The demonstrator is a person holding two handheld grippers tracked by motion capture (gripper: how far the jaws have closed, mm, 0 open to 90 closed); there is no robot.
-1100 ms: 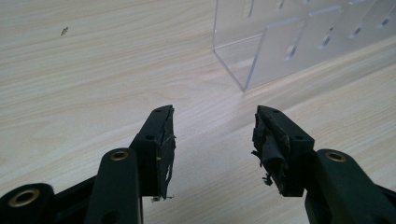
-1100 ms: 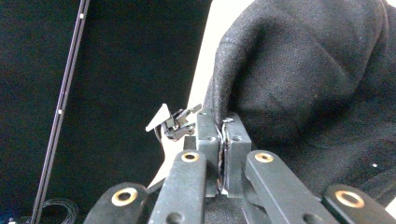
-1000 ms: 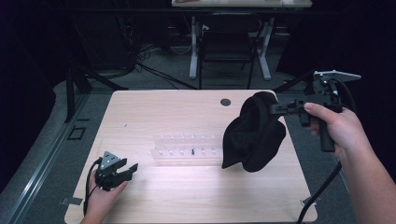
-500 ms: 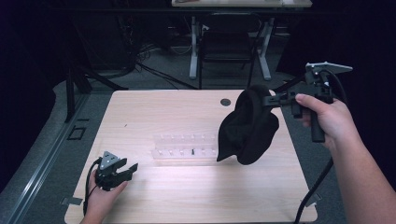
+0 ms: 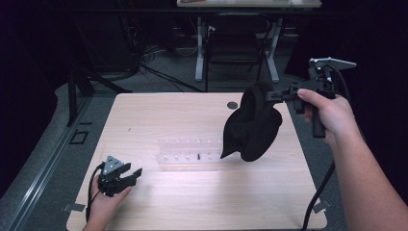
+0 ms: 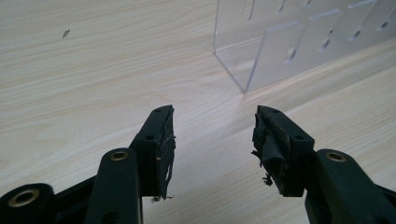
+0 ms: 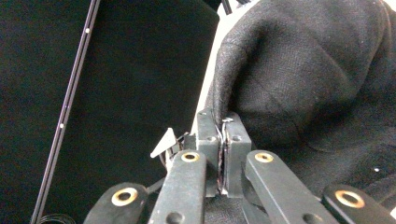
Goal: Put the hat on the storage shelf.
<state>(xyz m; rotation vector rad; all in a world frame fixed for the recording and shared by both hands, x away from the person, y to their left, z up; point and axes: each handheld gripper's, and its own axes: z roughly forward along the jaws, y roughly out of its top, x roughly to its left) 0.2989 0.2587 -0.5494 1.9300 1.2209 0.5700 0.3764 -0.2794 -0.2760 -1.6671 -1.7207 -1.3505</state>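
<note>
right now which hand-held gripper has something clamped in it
The right hand-held gripper: its jaws are shut on the black cloth, held above the table. The left hand-held gripper rests open, nothing between its jaws.

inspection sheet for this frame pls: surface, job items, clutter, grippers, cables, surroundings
Surface: light wood table, small round dark spot near far edge.
Job's things: black cloth hanging in the air above the table's right side; clear acrylic rack mid-table.
Clutter: nothing seen.
Grippers: right gripper shut on cloth's edge; left gripper open, holds nothing, resting low near the rack's end.
Cables: one black cable trails from each gripper.
Surroundings: dark room, desk legs and floor cables beyond the table.
</note>
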